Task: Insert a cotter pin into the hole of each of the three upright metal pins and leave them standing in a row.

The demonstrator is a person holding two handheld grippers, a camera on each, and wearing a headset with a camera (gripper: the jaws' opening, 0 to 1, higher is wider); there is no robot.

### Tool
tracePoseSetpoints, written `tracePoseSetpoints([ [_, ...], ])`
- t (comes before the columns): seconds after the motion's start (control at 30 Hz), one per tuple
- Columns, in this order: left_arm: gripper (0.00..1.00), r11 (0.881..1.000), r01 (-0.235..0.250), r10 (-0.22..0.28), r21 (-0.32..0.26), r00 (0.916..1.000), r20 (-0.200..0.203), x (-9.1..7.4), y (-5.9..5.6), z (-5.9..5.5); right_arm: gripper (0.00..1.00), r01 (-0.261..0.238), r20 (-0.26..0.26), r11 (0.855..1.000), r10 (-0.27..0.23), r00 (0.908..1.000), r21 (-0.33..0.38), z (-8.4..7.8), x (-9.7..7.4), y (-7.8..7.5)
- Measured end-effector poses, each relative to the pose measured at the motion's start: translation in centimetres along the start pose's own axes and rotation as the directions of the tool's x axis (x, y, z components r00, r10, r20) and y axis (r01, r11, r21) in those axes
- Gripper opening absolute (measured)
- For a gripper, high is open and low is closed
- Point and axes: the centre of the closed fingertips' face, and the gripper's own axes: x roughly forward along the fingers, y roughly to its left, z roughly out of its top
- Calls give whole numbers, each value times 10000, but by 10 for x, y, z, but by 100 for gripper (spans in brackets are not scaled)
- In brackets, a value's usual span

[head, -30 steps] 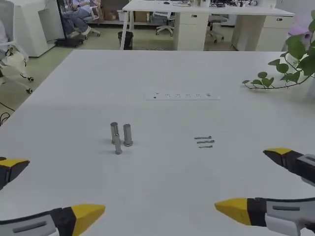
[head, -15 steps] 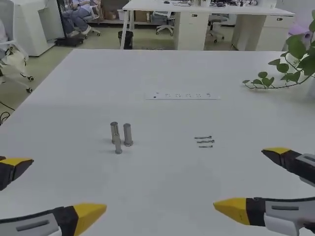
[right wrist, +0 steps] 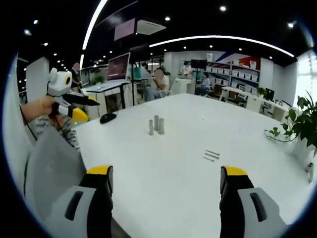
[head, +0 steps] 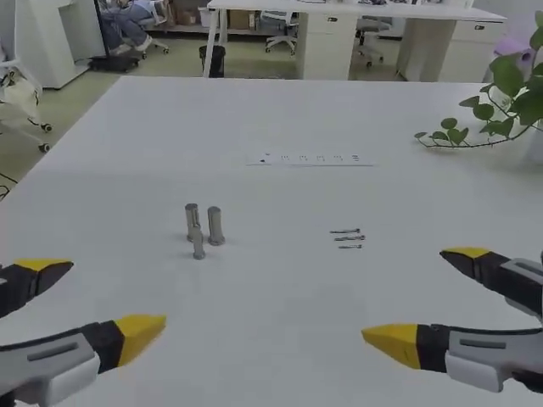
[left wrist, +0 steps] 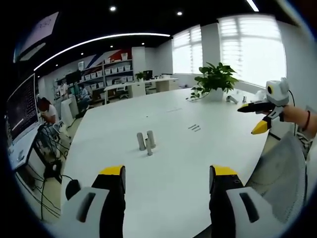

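Three metal pins (head: 202, 227) stand upright in a tight cluster left of centre on the white table (head: 280, 297). Three cotter pins (head: 348, 238) lie side by side well to their right. The left gripper (head: 114, 295) and right gripper (head: 405, 294) hover near the table's front edge, their fingers (head: 137, 331) wide apart and holding nothing

My left tongs (head: 116, 294) and right tongs (head: 403, 293) match: pointed yellow tips, a black band behind each, then pale grey bodies with a dark slot. I wear a red band (left wrist: 308, 120) at my right wrist and a grey garment (right wrist: 49, 158).
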Motion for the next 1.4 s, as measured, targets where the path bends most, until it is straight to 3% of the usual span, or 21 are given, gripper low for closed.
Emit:
tracePoseSetpoints([
  [0.23, 55, 9998, -15, 24, -177, 9986, 524, 18, 13, 9, 88, -72, 116, 9999, 70, 9999, 153, 2, 1, -1],
  [0.57, 43, 9997, -51, 73, -250, 9960, 886, 50, 29, 16, 84, -94, 300, 9997, 87, 9995, 240, 4, 7, -5],
  [0.93, 38, 10000, 5, -1, -51, 9970, 777, 93, 40, 19, 77, -191, 476, 9992, 174, 9987, 360, 8, 18, -12],
  [1.2, 35, 9989, -111, 95, 451, 9993, 364, 122, 48, 8, 74, -262, 476, 9986, 240, 9986, 468, 6, 24, -17],
  [1.4, 32, 9995, 53, -62, 313, 9995, 294, 144, 52, 1, 72, -311, 343, 9983, 294, 9990, 499, 3, 28, -21],
])
